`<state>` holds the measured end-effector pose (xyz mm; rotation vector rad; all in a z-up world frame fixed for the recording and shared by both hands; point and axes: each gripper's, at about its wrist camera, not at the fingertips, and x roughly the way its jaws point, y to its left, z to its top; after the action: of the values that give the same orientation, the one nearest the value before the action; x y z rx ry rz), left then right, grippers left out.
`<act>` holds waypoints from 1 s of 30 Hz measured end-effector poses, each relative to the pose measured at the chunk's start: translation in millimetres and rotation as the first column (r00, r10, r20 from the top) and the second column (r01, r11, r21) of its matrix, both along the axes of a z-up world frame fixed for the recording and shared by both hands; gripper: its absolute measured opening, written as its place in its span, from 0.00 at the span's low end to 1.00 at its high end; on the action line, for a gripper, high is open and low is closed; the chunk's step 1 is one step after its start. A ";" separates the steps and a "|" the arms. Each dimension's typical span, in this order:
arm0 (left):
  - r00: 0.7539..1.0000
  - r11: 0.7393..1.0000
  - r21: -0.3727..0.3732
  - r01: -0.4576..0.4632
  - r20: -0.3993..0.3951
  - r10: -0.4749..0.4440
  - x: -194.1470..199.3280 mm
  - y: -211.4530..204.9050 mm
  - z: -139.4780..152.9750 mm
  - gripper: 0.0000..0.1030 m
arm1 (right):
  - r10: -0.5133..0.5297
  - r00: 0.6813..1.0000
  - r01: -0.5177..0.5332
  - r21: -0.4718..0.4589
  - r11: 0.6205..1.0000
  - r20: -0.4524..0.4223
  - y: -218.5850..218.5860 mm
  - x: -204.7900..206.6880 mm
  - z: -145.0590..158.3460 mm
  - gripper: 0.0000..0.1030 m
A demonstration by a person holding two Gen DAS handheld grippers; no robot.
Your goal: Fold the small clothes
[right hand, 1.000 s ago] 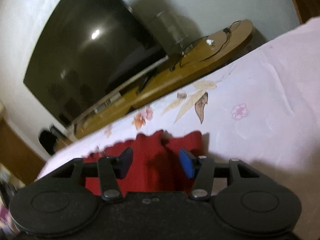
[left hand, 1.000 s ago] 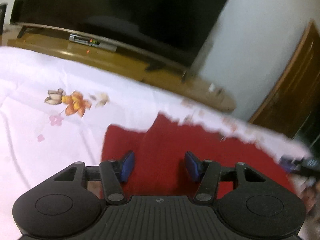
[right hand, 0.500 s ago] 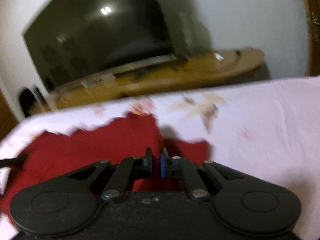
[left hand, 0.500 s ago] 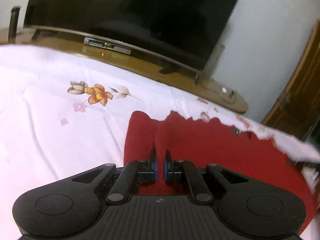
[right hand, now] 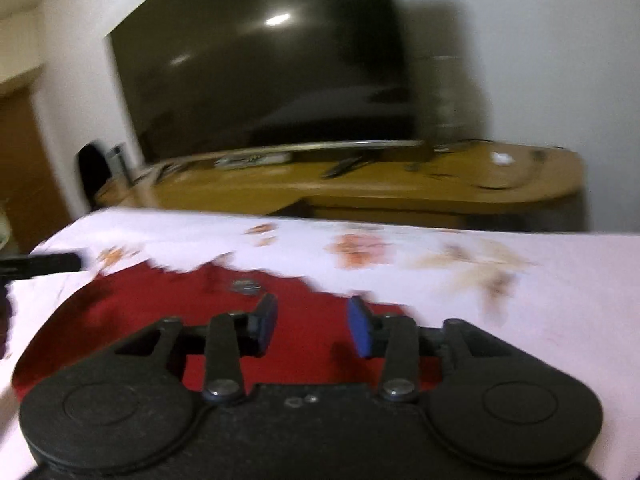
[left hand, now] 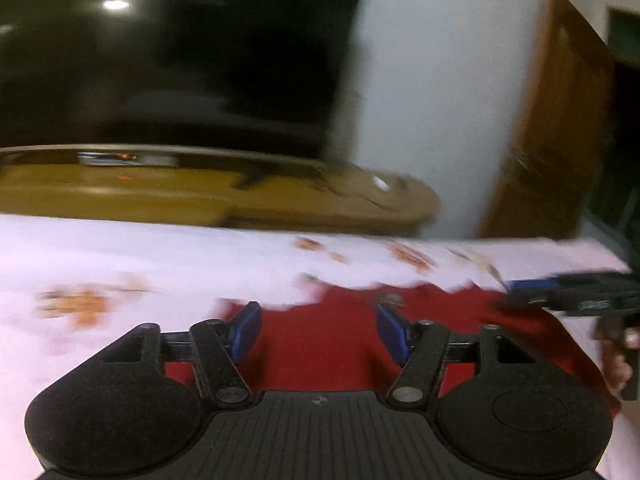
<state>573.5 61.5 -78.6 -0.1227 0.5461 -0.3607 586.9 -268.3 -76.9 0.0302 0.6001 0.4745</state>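
Below both tools: red garment [left hand: 320,344] flat on sheet; left tool [left hand: 318,330], right tool [right hand: 312,324] opening, nothing gripped.

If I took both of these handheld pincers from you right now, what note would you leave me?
Left gripper: fingers opening, nothing pinched between them.
Right gripper: fingers opening, also holding nothing.
The red garment lies on the pale floral sheet, under and ahead of both grippers.
Done: hard to judge, since the pictures are blurred; the garment looks laid down and let go.
Left: check how the cloth lies, then probably grip an edge for the next fold.
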 end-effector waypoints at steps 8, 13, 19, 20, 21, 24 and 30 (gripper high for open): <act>0.992 0.996 0.052 -0.079 -0.090 0.083 26.4 21.9 -46.9 0.64 | -0.011 0.996 -0.003 -0.158 0.988 -0.093 20.2 35.6 -39.3 0.50; 0.986 0.990 0.028 -0.140 -0.086 0.142 20.7 42.1 -37.8 0.64 | -0.097 0.985 0.087 -0.074 0.993 -0.145 -35.4 41.7 -36.2 0.33; 1.000 1.000 0.013 -0.007 0.013 0.006 -27.6 -10.5 -9.4 0.64 | 0.100 0.995 -0.101 -0.038 0.994 -0.023 11.3 -18.9 -6.5 0.54; 1.000 0.999 0.032 0.022 -0.008 -0.021 -30.2 -23.4 -13.4 0.64 | 0.143 0.989 -0.144 -0.053 0.988 -0.028 23.3 -25.4 -7.9 0.54; 0.999 0.998 0.050 0.042 -0.022 -0.041 -33.2 -31.2 -17.6 0.64 | 0.177 0.984 -0.179 -0.084 0.980 -0.033 38.5 -31.7 -12.7 0.54; 0.997 0.990 0.139 0.039 -0.070 -0.029 -35.8 -37.7 -36.2 0.64 | 0.218 0.974 -0.225 -0.179 0.958 -0.058 66.4 -40.7 -29.9 0.57; 0.998 0.992 0.127 -0.013 -0.055 0.020 -67.1 29.9 -36.0 0.64 | 0.102 0.993 -0.115 -0.242 0.963 -0.065 8.8 -47.4 -31.7 0.56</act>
<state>506.4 91.4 -114.7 -0.0148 0.6216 -0.3059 539.6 -259.5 -108.7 -0.2278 0.7106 0.5038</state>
